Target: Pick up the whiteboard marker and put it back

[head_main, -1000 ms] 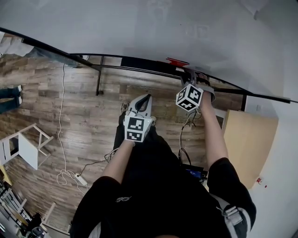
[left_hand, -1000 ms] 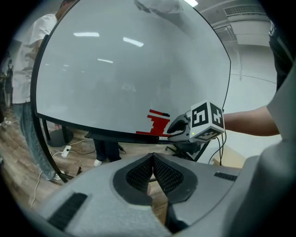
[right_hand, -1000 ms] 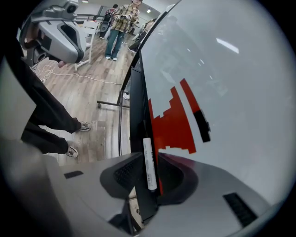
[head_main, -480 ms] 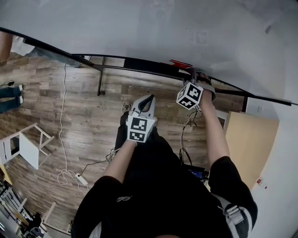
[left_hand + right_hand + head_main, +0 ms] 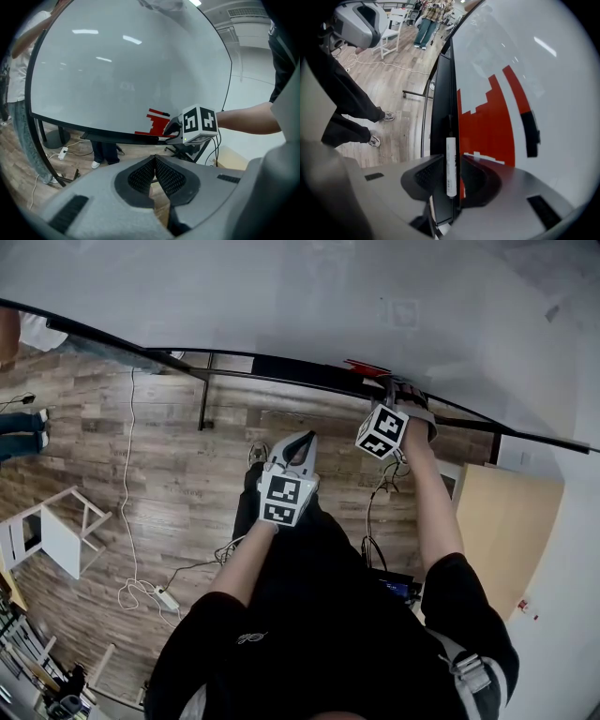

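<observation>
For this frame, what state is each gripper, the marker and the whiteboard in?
Left gripper: jaws together, empty, held back from the whiteboard.
Right gripper: at the tray, one jaw on either side of the marker; whether it pinches is unclear.
Marker: lengthwise along the tray, between the right jaws.
Whiteboard: upright, with red blocks drawn on it.

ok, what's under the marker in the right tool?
The black marker tray of the whiteboard runs under the whiteboard marker, held in the right tool. The tray below the marker's lower end is covered by the tool.
</observation>
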The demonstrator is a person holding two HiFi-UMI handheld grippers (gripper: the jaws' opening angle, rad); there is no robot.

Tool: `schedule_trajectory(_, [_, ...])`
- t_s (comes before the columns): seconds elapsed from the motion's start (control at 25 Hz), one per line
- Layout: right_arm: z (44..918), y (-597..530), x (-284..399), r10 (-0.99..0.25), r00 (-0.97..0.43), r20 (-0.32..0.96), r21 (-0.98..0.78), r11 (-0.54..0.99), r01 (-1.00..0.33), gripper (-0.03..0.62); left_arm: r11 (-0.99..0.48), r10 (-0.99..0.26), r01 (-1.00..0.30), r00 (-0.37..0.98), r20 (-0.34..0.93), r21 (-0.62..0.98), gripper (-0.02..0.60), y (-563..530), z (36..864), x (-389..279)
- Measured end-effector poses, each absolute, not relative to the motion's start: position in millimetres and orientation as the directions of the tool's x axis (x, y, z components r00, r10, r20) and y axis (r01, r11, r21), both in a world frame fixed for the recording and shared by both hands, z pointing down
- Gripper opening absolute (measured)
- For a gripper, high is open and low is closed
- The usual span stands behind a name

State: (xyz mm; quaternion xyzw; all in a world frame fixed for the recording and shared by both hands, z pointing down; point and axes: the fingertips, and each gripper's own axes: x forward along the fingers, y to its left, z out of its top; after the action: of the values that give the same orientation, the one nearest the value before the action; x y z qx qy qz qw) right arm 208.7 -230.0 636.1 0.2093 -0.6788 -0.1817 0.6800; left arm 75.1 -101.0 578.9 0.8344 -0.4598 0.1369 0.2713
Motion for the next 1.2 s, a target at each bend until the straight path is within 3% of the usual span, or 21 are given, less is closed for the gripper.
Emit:
schedule_trajectory(0.12, [637.8, -228.0, 210.0, -0.521, 0.03, 0.853, 0.522, 0.853, -0.018, 0.092, -0.433, -0.692, -0.839, 0.543, 0.476, 0.329, 0.005, -99.5, 580.0, 78.3])
schedule_trajectory(0.2, [639.4, -228.0, 209.6, -0.513, 0.027, 0.858, 0.514, 0.858, -0.012, 0.055, -0.433, -0.691, -0.838, 0.545, 0.475, 0.331, 0.005, -99.5, 580.7, 79.3])
schedule_trajectory(1.2, [629.7, -224.5, 206.9, -0.553, 0.005, 0.833, 0.553, 0.833, -0.037, 0.054, -0.445, -0.686, -0.831, 0.555, 0.47, 0.333, 0.005, -93.2, 582.3, 70.0])
